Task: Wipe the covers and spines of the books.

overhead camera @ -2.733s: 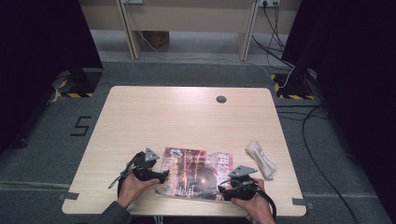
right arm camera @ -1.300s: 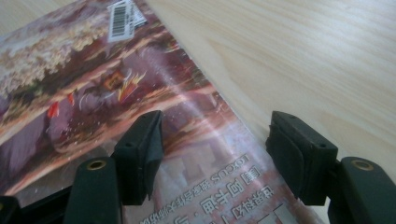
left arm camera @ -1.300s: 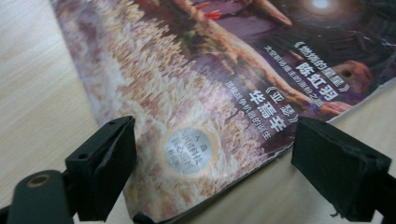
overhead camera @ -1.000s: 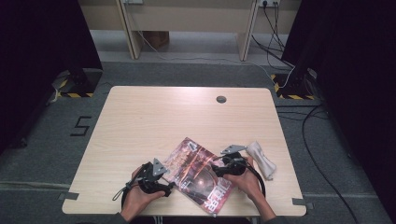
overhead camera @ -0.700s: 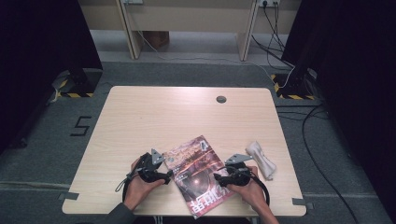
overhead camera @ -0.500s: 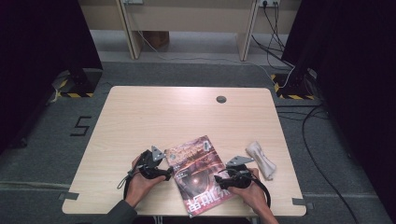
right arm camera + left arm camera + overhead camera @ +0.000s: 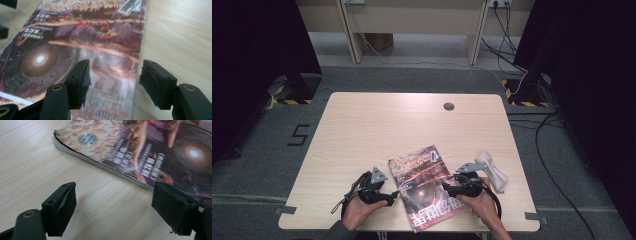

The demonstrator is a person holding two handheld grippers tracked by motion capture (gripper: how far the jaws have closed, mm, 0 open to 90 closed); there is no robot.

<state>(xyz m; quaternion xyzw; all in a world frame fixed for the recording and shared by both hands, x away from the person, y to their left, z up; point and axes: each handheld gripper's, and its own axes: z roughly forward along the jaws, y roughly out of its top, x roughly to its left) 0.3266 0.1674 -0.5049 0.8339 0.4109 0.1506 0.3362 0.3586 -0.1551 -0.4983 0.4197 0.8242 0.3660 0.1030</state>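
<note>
Running off the near edge of the table (image 7: 362,130), the magazine (image 7: 424,185) has its bottom corner cut short in the high view, and the person's forearms leave the picture at the bottom; the small print on the cover is too blurred to read in either gripper view. Pale wood grain covers the tabletop, which has a round cable hole (image 7: 448,106) near its far edge and stands on grey carpet between black curtains, with cables trailing on the floor to the right. A crumpled white cloth (image 7: 492,170) lies near the right edge, just beside the right hand. The magazine lies flat and slightly turned on the near middle of the table, between the two hands. The left gripper (image 7: 387,196) sits low at the magazine's left edge, its jaws standing wide apart and having just been closing a little, one over bare wood and the other over the cover's edge, clamping nothing. The right gripper (image 7: 451,187) reaches in from the right with its jaws apart, also just closing, straddling the magazine's right edge (image 7: 138,65) without pressing it
</note>
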